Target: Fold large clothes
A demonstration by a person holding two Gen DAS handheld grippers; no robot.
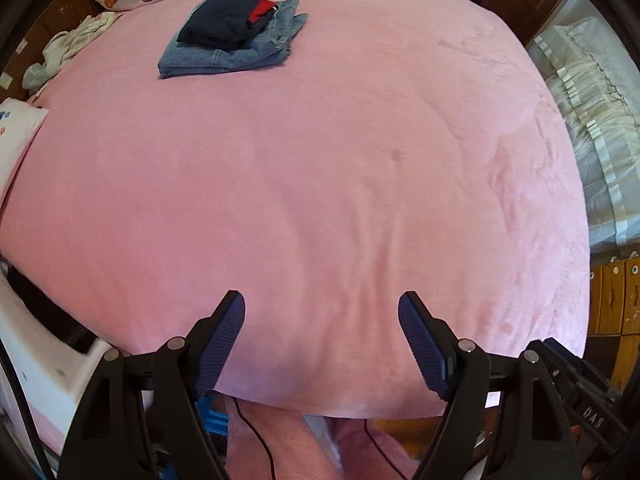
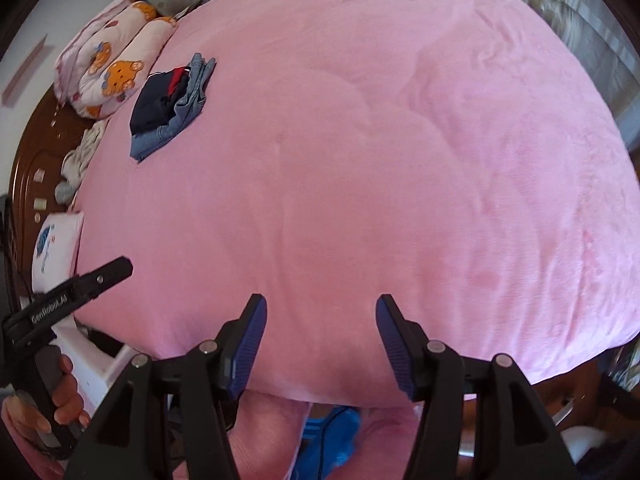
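Note:
A folded stack of clothes lies on the far left of the pink bed (image 1: 340,168): blue jeans (image 1: 224,54) underneath and a dark navy garment with a red patch (image 1: 224,18) on top. The stack also shows in the right wrist view (image 2: 168,108), on the pink bed (image 2: 380,160). My left gripper (image 1: 322,312) is open and empty above the bed's near edge. My right gripper (image 2: 320,314) is open and empty above the same edge. The left gripper's body also shows in the right wrist view (image 2: 60,304), held by a hand.
A bear-print quilt (image 2: 112,64) and crumpled white cloth (image 1: 68,48) lie at the bed's far left. A white pillow (image 2: 56,244) sits at the left edge. A white plastic stool (image 1: 44,360) stands near left. Wooden furniture (image 1: 616,312) is on the right.

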